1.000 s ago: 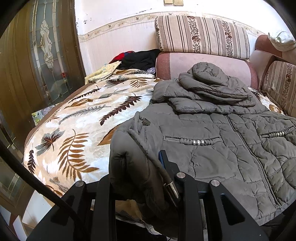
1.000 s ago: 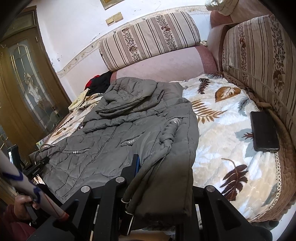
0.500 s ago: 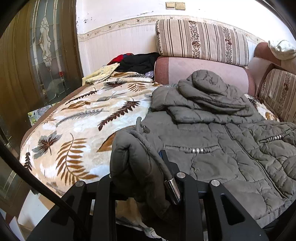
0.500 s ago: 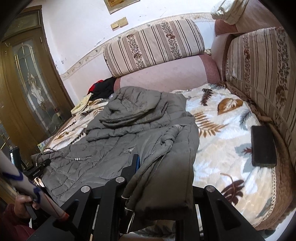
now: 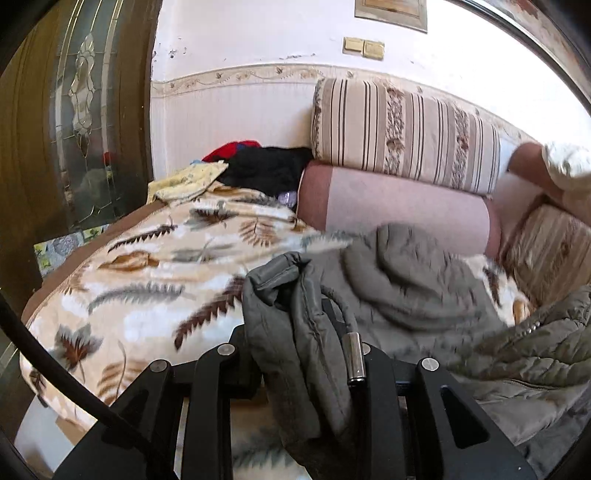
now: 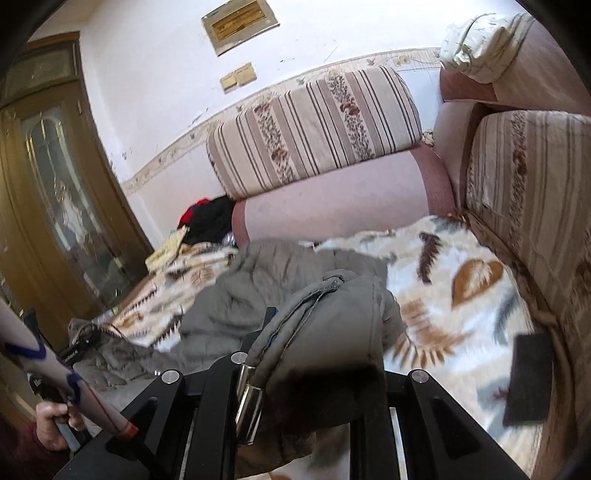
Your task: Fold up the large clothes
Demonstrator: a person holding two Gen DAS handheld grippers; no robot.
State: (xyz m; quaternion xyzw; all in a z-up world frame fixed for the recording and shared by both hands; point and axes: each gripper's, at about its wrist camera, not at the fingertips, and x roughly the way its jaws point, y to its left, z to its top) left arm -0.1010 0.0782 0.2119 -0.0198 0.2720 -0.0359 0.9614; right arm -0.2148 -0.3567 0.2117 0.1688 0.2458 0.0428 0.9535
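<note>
Left wrist: jaws (both pairs) clamping jacket (image 5: 406, 280).

Leaf-print blanket (image 5: 155, 258) covers sofa seat, centre-left of left view. Striped back cushion (image 5: 402, 133) upper right, above pink bolster (image 5: 399, 214). Black and red clothes heap (image 5: 266, 166) beside yellow cloth (image 5: 188, 181), centre. Wooden door with patterned glass (image 5: 81, 110) at left edge. Dark flat phone-like slab (image 6: 530, 380) on blanket, lower right of right view. Framed picture (image 6: 240, 24) on wall, top.

Close wrist views, shared sofa (image 5: 406, 129)
</note>
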